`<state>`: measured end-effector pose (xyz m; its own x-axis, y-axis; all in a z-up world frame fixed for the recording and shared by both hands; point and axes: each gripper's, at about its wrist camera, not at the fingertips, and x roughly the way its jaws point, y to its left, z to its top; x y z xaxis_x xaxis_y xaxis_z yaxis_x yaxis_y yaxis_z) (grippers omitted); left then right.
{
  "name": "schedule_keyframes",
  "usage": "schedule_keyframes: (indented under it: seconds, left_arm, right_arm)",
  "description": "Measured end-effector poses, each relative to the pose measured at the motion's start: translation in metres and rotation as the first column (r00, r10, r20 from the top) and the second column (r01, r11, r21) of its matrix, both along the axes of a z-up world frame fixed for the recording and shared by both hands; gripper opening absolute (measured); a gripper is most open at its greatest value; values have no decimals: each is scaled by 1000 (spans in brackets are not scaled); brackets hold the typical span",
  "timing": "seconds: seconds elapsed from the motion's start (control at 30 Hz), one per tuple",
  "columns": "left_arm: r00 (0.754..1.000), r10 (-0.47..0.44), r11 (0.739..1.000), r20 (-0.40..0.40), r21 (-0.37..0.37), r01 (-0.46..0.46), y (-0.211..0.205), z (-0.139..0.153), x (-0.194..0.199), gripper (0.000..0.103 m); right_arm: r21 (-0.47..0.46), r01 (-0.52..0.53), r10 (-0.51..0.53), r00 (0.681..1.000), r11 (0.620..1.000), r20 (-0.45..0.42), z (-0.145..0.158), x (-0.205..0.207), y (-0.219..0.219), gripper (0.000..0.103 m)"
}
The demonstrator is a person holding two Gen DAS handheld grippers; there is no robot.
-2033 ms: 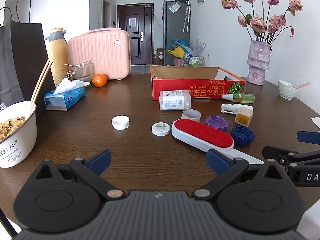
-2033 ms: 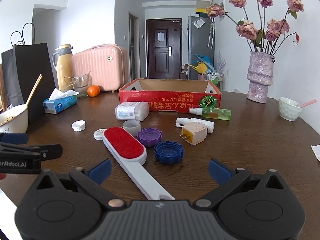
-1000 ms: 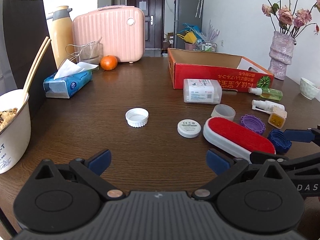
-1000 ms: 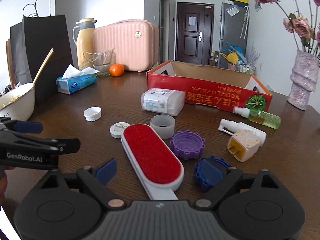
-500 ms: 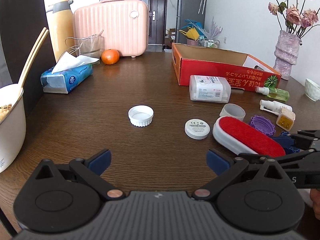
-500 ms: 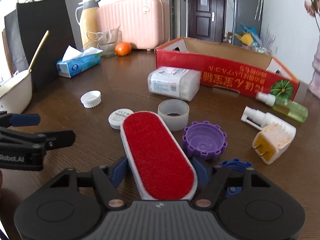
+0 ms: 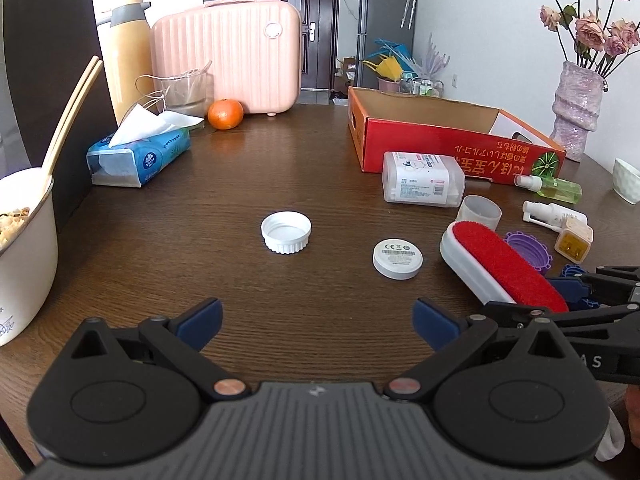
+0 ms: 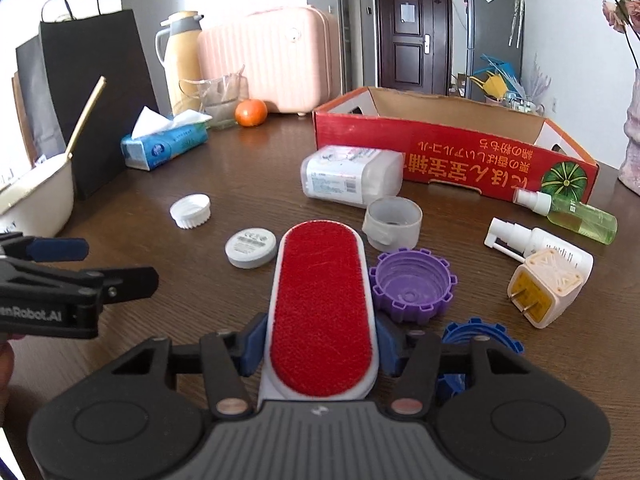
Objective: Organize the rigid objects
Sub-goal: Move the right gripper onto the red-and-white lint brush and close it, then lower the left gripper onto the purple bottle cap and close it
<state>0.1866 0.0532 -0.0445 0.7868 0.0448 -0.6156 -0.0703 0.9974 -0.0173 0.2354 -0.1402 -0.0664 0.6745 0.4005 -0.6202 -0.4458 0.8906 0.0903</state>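
Left wrist view: While my left claw (image 7: 316, 318) hangs spread over bare brown wooden table (image 7: 240, 184), a white ribbed plastic cap (image 7: 286, 232) lies just beyond.
Right wrist view: My right claw (image 8: 320, 346), just closing, pinches the red-faced white lint brush (image 8: 322, 300) near its handle end; the purple toothed cap (image 8: 412, 280) touches its right edge, the red cardboard tray (image 8: 452, 152) sits far.

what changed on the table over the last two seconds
The right claw came forward over the lint brush; its jaws have just been closing and now grip the brush's sides. The left claw stays open over bare table, holding nothing. The caps, bottles, plug and red box lie where they were.
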Motion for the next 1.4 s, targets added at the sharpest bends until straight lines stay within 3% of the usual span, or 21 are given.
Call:
schedule_keyframes:
  seconds: [0.7, 1.4]
  left_arm:
    - [1000, -20, 1000, 1, 22, 20, -24, 9, 14, 103]
    - [990, -143, 989, 1, 43, 142, -91, 13, 46, 103]
  right_arm:
    - [75, 54, -61, 994, 996, 90, 23, -15, -36, 55]
    - [67, 170, -178, 976, 983, 124, 27, 0, -94, 55]
